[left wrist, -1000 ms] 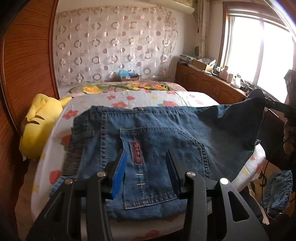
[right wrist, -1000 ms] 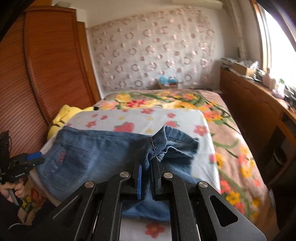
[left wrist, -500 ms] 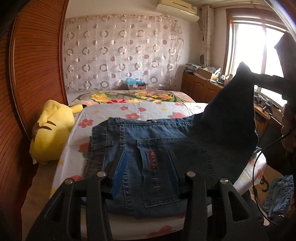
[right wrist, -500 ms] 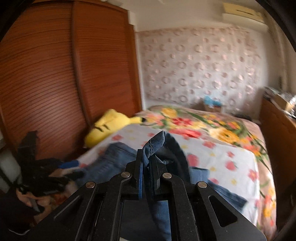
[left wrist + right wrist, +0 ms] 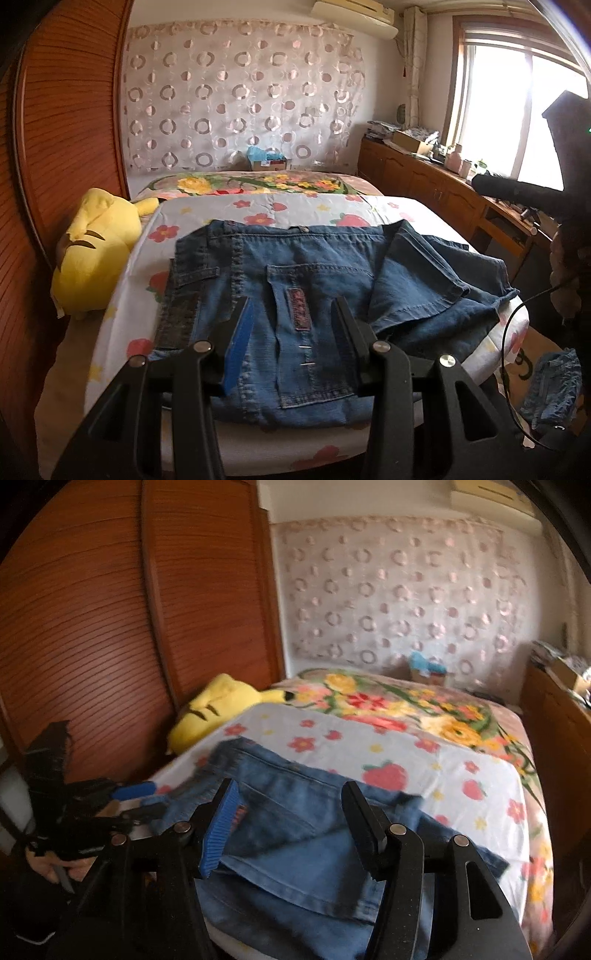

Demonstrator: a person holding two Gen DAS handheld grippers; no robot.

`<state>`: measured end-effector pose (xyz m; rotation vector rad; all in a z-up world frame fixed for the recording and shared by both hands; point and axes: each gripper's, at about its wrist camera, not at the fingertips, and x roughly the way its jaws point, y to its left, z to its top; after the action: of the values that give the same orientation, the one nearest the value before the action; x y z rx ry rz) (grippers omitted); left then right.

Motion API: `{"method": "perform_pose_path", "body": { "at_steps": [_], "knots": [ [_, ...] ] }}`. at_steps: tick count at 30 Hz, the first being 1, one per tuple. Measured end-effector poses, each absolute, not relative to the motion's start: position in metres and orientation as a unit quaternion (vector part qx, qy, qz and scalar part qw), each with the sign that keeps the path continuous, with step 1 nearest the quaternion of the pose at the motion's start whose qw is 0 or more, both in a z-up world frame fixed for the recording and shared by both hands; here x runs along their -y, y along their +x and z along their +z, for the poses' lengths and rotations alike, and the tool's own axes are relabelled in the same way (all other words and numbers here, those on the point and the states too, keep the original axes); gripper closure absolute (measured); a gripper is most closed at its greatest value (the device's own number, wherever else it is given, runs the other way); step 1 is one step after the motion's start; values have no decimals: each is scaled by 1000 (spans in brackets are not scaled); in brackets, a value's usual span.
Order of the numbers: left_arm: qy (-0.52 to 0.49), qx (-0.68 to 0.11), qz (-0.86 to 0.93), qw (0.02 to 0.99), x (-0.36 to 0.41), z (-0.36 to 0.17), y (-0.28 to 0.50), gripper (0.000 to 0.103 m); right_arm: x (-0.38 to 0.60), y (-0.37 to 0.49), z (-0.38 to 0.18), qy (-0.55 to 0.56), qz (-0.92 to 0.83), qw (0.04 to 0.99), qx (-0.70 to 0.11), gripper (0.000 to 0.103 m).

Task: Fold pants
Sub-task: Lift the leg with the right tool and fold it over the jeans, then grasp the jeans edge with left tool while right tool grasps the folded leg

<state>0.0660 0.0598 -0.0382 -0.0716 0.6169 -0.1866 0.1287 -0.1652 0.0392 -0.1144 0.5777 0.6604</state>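
**Item: denim pants, part-folded, on bed**

Location: jeans (image 5: 295, 295) lie on the floral sheet (image 5: 295, 210) at the bed's near edge, leg end laid loosely back over the seat.
Left hand-held gripper (image 5: 291, 332): jaws apart, empty, above the back pocket.
Right hand-held gripper (image 5: 288, 823): jaws apart, empty.
Risk: rumpled leg layer likely slides off the near edge if pressed unevenly.

Blue denim pants (image 5: 303, 295), legs folded over

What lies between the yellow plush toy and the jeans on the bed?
Only bare floral sheet separates the plush from the jeans; the left wrist view shows it best.
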Motion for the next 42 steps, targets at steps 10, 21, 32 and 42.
{"method": "perform_pose_path", "body": {
  "at_steps": [10,21,32,42],
  "knots": [
    [-19,-331,-145,932,-18,-56,76,61,205,153,-30,-49,262,898,-351,44],
    [1,-375,-175,910,9,-81,97,61,215,158,-69,-40,252,885,-390,44],
    [17,-359,-200,912,19,-84,97,92,220,166,-81,-25,276,867,-414,94],
    [-3,-294,-192,936,-7,-27,65,102,198,156,0,-44,325,886,-327,100]
  ]
}}
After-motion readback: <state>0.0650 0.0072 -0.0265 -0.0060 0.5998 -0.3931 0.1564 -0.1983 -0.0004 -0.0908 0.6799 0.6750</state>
